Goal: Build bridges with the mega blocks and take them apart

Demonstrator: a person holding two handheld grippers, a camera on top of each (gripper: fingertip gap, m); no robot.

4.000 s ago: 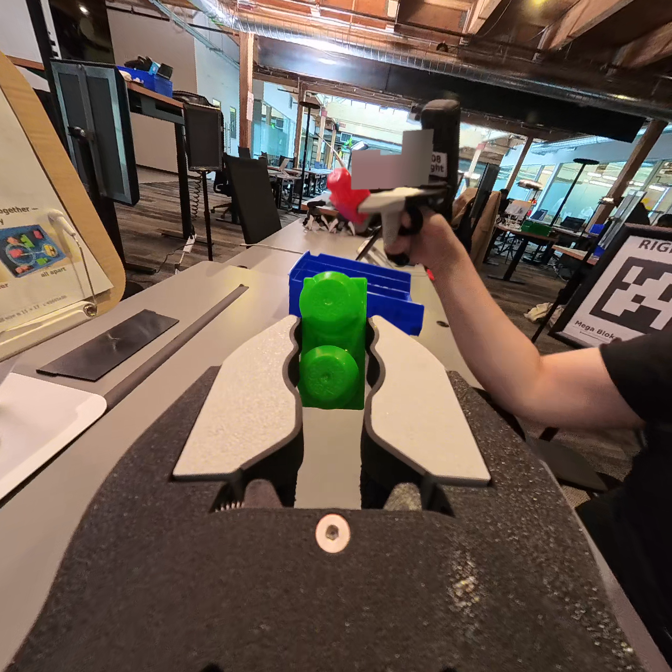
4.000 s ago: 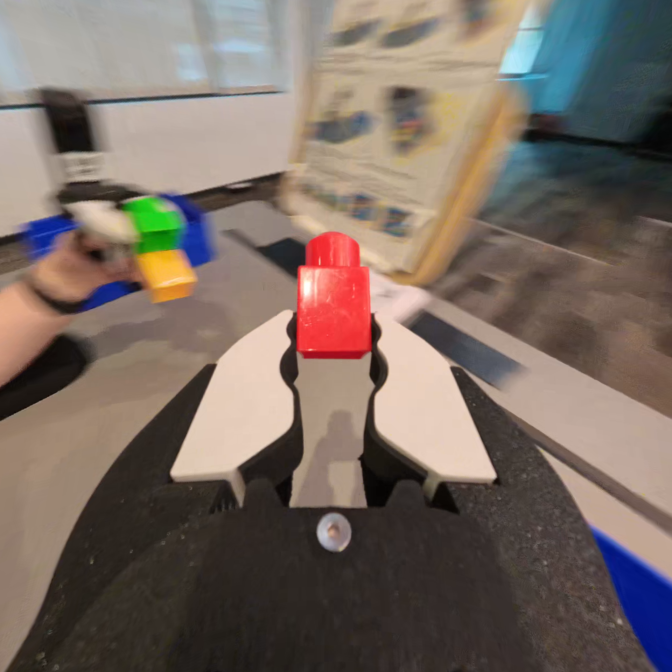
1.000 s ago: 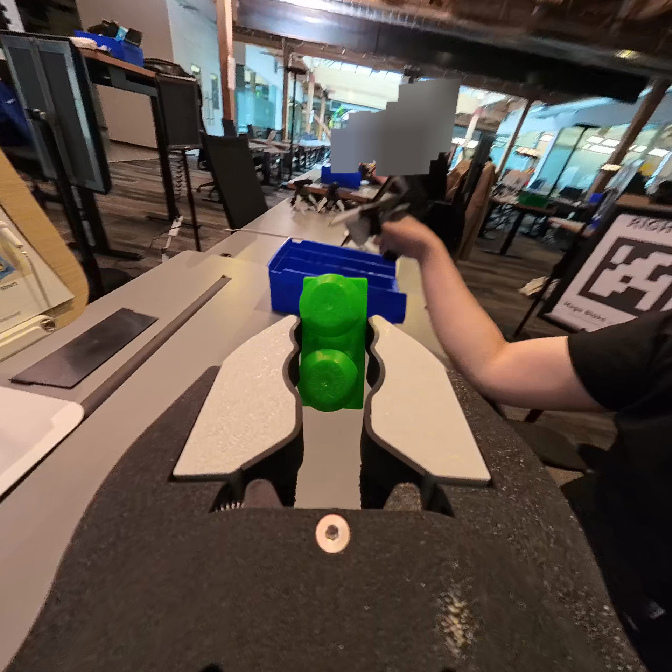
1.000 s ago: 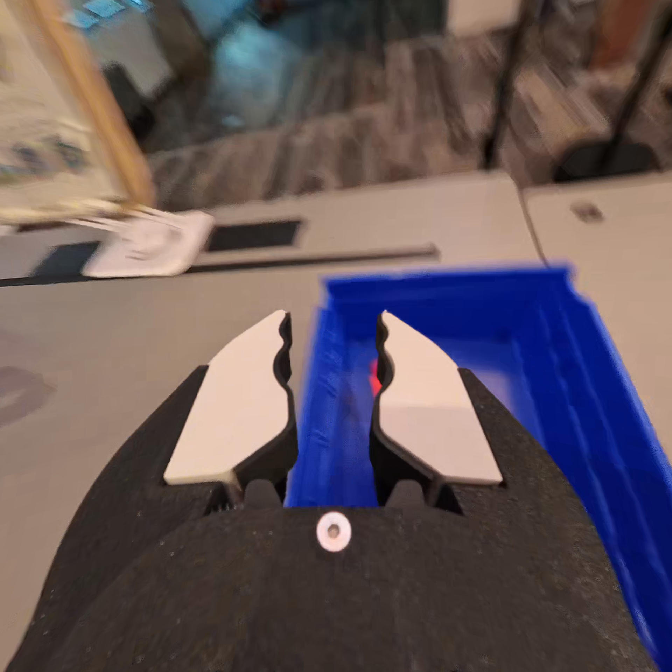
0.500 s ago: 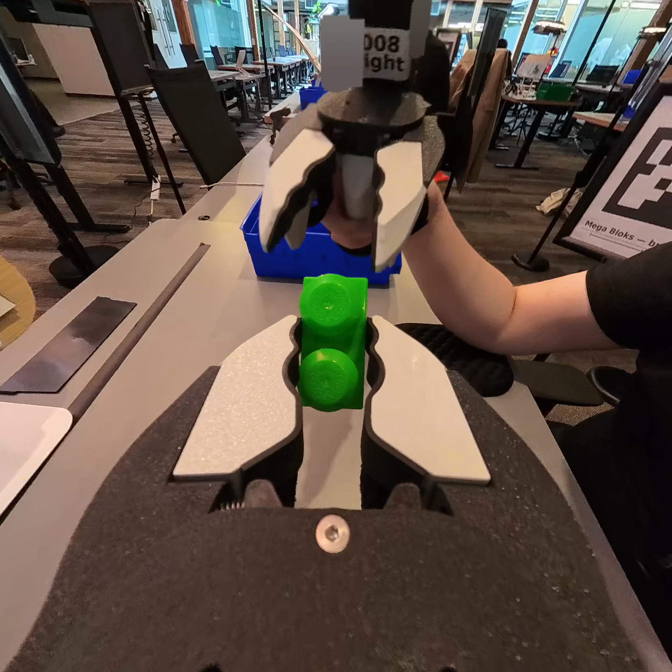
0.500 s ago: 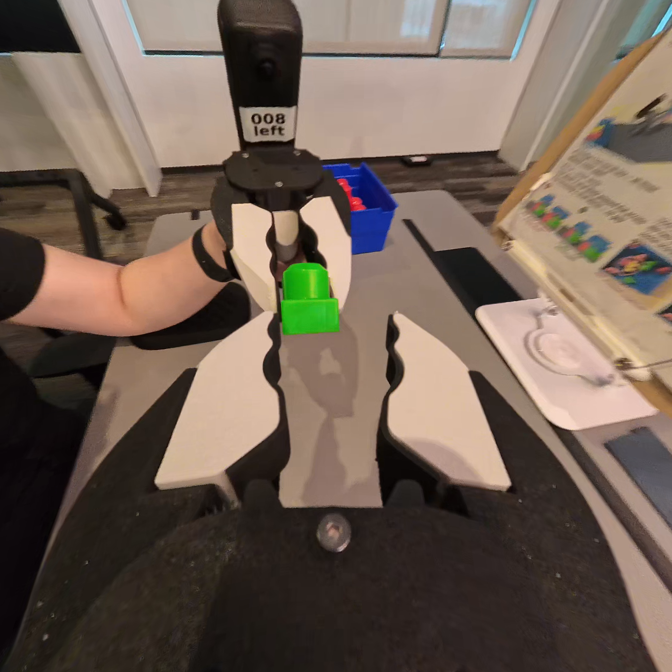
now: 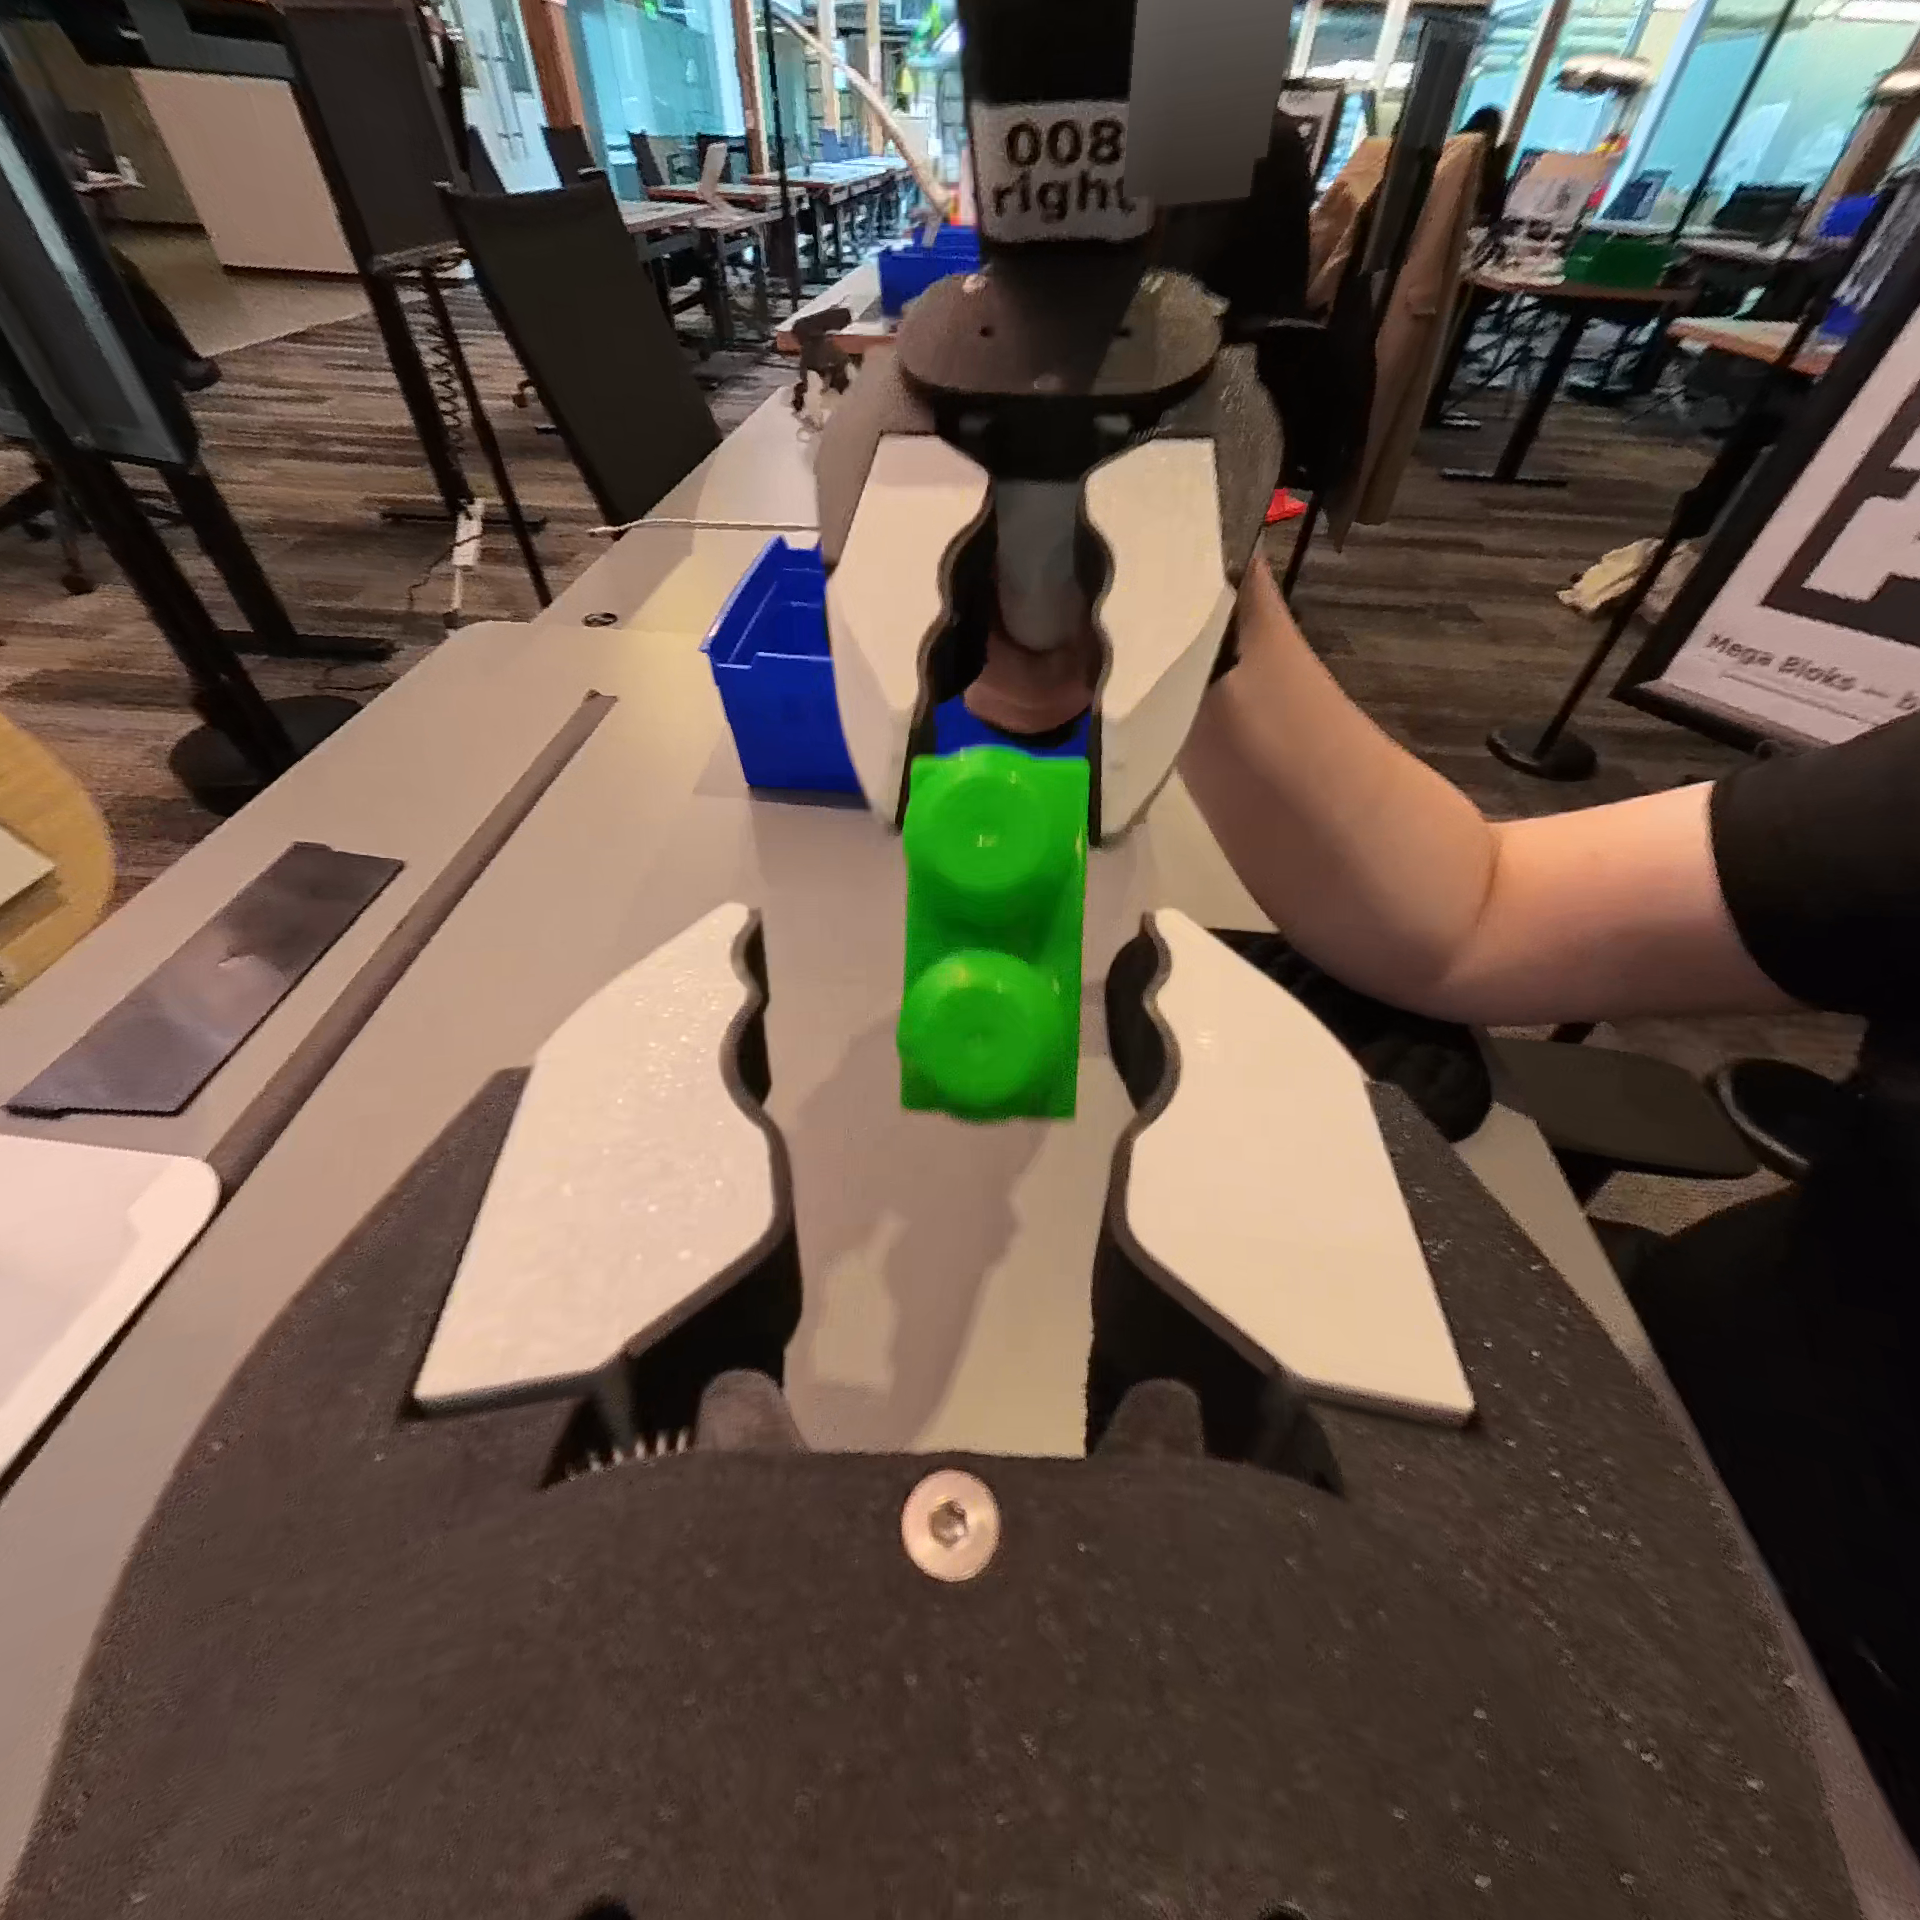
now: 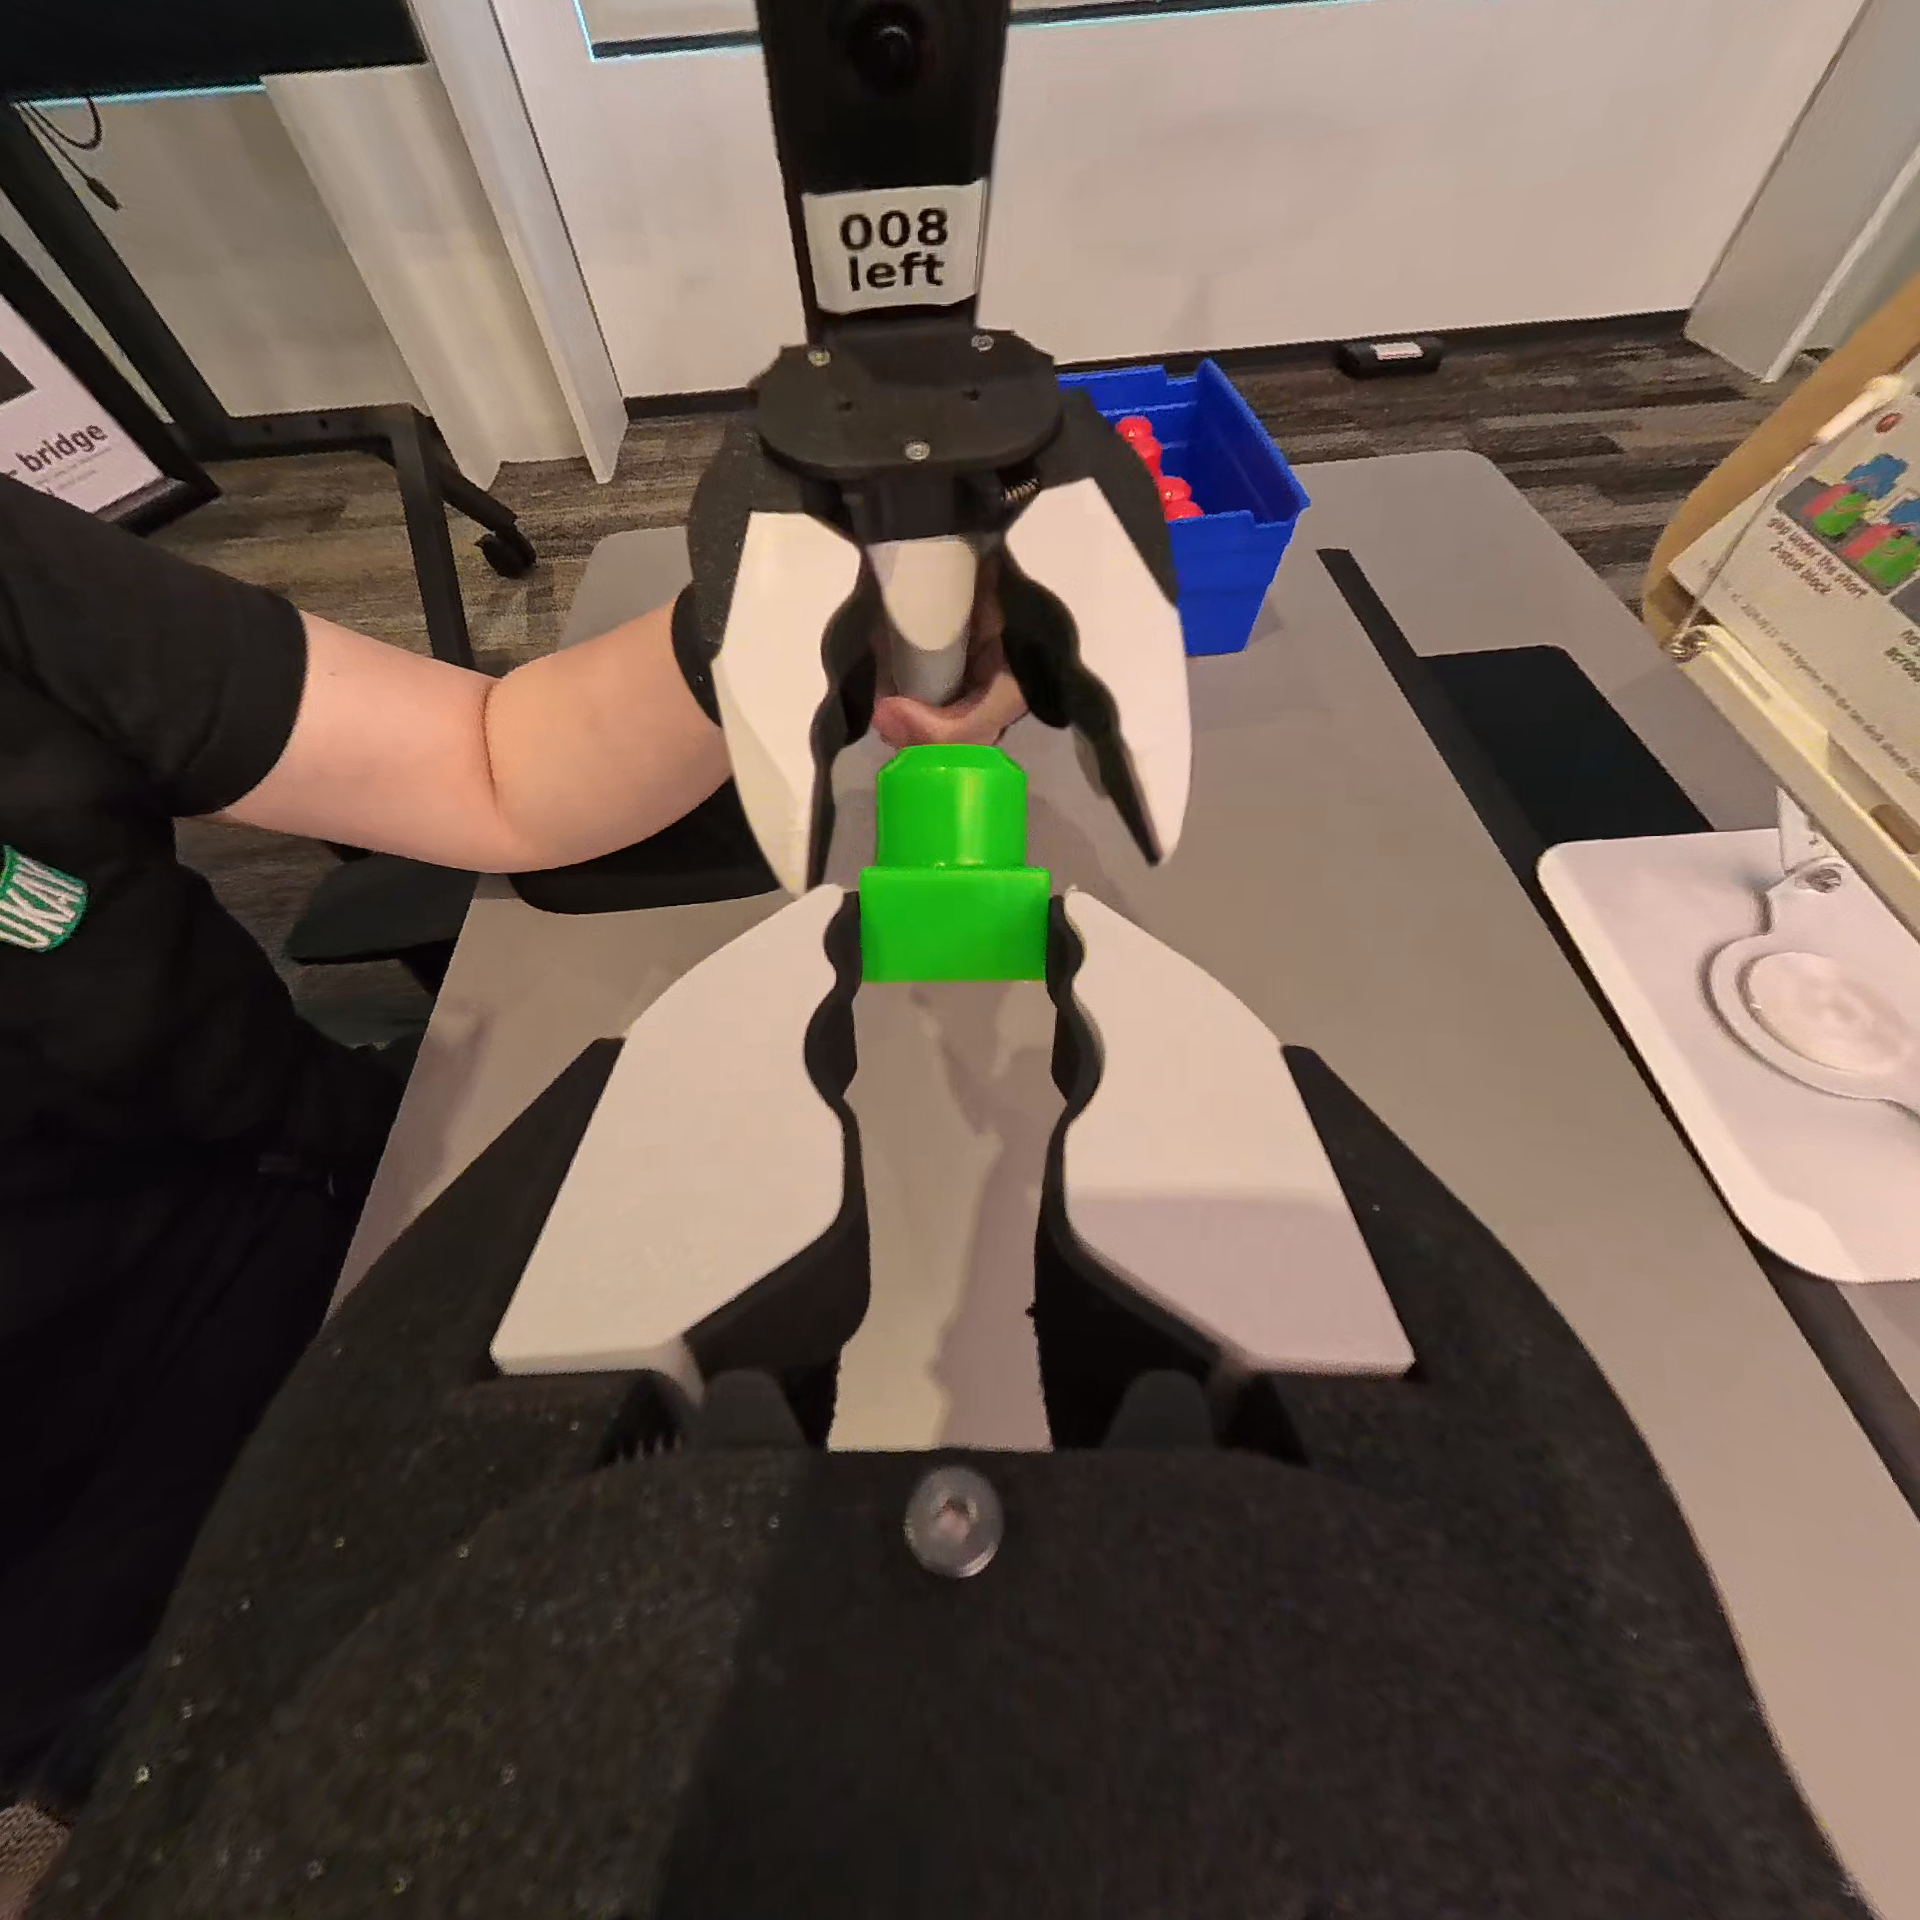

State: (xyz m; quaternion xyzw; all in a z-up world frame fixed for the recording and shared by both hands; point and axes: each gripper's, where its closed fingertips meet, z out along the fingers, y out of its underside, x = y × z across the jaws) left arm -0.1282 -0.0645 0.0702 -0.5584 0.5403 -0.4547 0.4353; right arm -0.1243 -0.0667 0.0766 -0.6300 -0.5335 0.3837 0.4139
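Note:
A green two-stud mega block hangs in the air above the grey table, between the two grippers, which face each other. My right gripper is shut on one end of the green block. It also shows in the left wrist view, gripping the block's far end. My left gripper is open, with its fingers spread on either side of the block and apart from it. In the right wrist view the left gripper stands open around the block's stud.
A blue bin sits on the table behind the right gripper. Another blue bin with red blocks sits behind the left gripper. An instruction board on a white base stands along one side. A person's forearms reach in. The tips of both grippers are at nearly the same place.
The right gripper dropped its red block in a blue bin, swung round to face the left gripper and closed on the green block. The left gripper opened and let the block go.

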